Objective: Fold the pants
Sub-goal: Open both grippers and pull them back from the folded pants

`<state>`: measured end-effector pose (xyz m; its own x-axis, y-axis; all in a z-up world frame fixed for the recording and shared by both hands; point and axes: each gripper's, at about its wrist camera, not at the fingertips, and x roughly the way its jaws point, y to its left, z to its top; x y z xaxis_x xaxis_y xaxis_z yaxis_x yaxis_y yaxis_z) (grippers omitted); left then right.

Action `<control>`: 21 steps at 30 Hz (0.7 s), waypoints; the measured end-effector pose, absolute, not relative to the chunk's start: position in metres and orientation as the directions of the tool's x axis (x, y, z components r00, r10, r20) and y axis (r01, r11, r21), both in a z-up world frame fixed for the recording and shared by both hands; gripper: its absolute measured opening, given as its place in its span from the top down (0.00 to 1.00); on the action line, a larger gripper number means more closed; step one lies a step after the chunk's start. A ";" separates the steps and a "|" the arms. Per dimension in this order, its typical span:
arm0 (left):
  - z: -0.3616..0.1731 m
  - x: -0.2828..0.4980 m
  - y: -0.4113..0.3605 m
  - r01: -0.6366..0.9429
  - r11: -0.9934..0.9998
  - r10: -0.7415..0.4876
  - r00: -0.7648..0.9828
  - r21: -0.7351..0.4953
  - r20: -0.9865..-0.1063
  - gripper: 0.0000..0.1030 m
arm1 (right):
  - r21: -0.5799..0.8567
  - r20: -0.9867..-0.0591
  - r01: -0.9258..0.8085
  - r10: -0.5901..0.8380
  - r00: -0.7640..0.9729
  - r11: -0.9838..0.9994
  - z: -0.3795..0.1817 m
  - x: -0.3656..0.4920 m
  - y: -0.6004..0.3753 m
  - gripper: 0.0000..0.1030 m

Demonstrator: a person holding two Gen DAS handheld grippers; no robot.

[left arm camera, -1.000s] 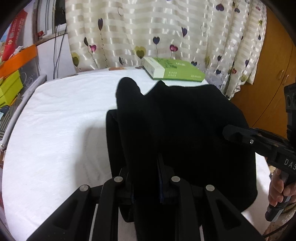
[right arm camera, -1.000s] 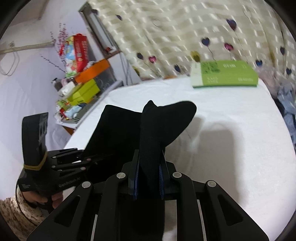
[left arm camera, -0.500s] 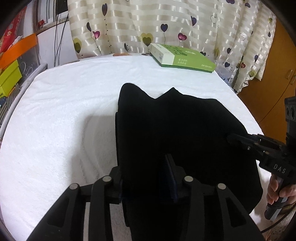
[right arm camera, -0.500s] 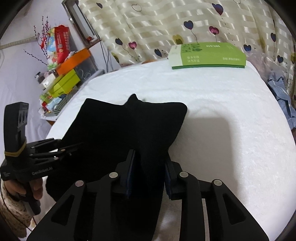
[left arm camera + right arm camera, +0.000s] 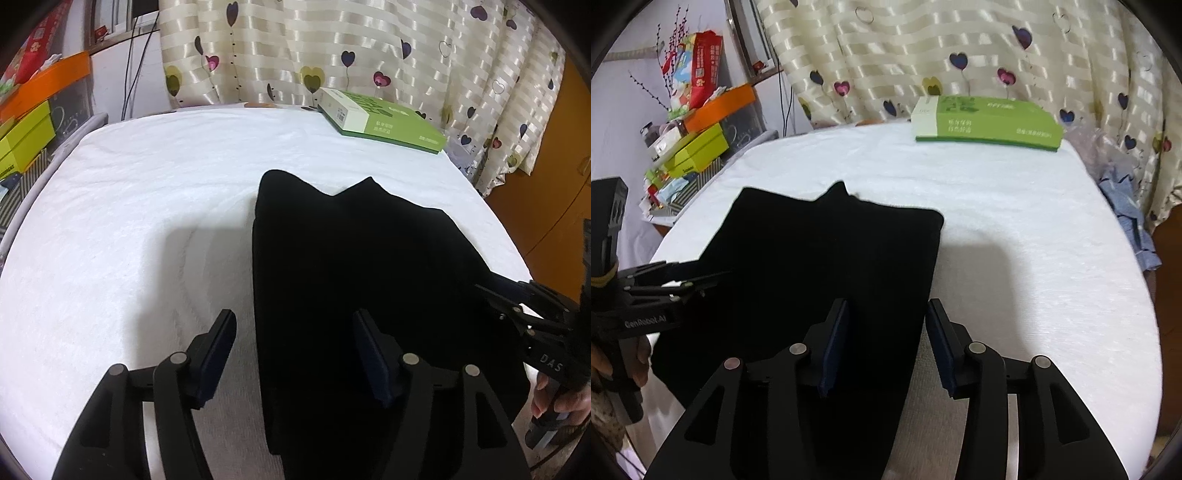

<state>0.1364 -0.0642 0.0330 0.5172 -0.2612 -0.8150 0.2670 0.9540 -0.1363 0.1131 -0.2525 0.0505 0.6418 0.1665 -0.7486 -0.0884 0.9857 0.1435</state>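
Note:
The black pants lie folded flat on the white-covered table; they also show in the right wrist view. My left gripper is open, its jaws apart over the pants' left edge. My right gripper is open, astride the pants' right edge. Each gripper shows in the other's view: the right one at the pants' right side, the left one at their left side.
A green and white box lies at the table's far edge, before a heart-patterned curtain. Stacked boxes stand on a shelf to the left. A wooden cabinet and blue cloth are to the right.
Both grippers were shut on raised pants fabric; they lowered it onto the table and opened, letting go. The pants now lie flat.

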 end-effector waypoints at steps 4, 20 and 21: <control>0.039 0.125 -0.065 0.251 0.963 -0.224 0.546 -0.098 -0.807 0.34 | 0.134 -0.719 -0.077 0.150 0.678 0.988 0.065 0.094 -0.248 0.57; 0.056 0.033 -0.065 0.191 0.981 -0.120 0.661 0.012 -0.741 0.34 | 0.065 -0.730 -0.060 0.088 0.677 0.996 0.059 0.011 -0.207 0.47; 0.054 0.029 -0.064 0.190 0.982 -0.124 0.657 0.004 -0.744 0.34 | 0.059 -0.735 -0.051 0.078 0.674 0.997 0.056 0.008 -0.205 0.47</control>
<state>0.0288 -0.0641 0.0544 0.6567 -0.1241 -0.7439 0.1904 0.9817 0.0043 0.0077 -0.2051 0.0559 0.6738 0.0776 -0.7348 -0.0509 0.9970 0.0586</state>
